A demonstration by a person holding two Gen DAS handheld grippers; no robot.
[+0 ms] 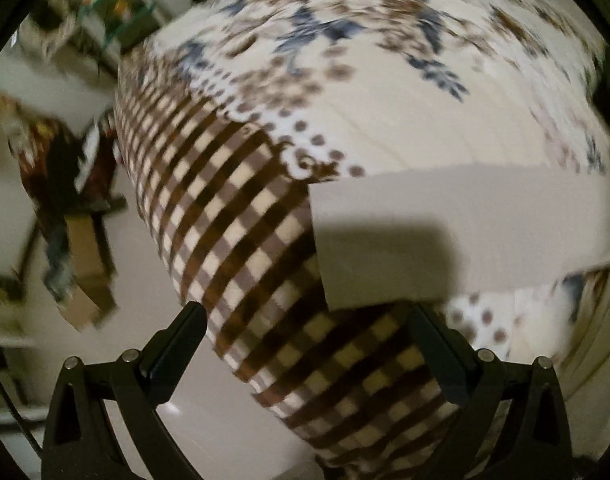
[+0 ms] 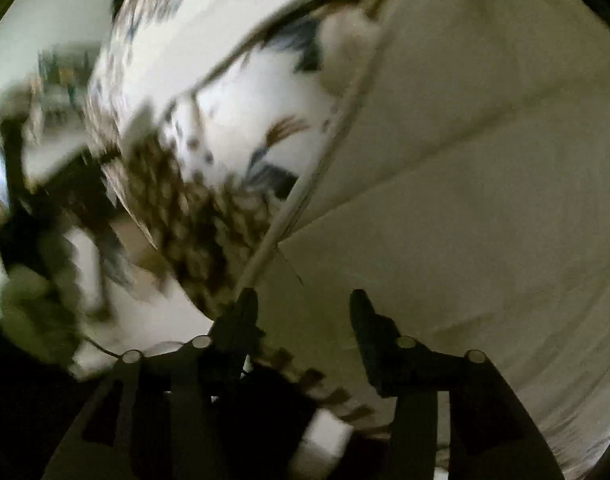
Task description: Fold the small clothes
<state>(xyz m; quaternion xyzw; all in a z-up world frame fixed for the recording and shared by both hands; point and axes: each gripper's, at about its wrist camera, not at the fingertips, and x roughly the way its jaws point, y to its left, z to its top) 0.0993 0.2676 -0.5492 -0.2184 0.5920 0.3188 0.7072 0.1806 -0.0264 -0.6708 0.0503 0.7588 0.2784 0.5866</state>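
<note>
A plain cream garment (image 1: 465,232) lies flat on a patterned bedspread (image 1: 233,200) with brown checks and blue flowers. My left gripper (image 1: 305,312) is open, its fingers wide apart just short of the garment's near left corner, holding nothing. In the right wrist view the cream garment (image 2: 465,200) fills the right side, with a seamed edge (image 2: 305,192) running diagonally. My right gripper (image 2: 303,300) is open over that cloth, its left finger (image 2: 245,308) at the seamed edge. The view is blurred.
The bedspread's edge drops to a pale floor (image 1: 153,280) on the left. Cluttered furniture and a cardboard box (image 1: 89,272) stand beyond it. In the right wrist view the bedspread (image 2: 225,140) lies left of the garment.
</note>
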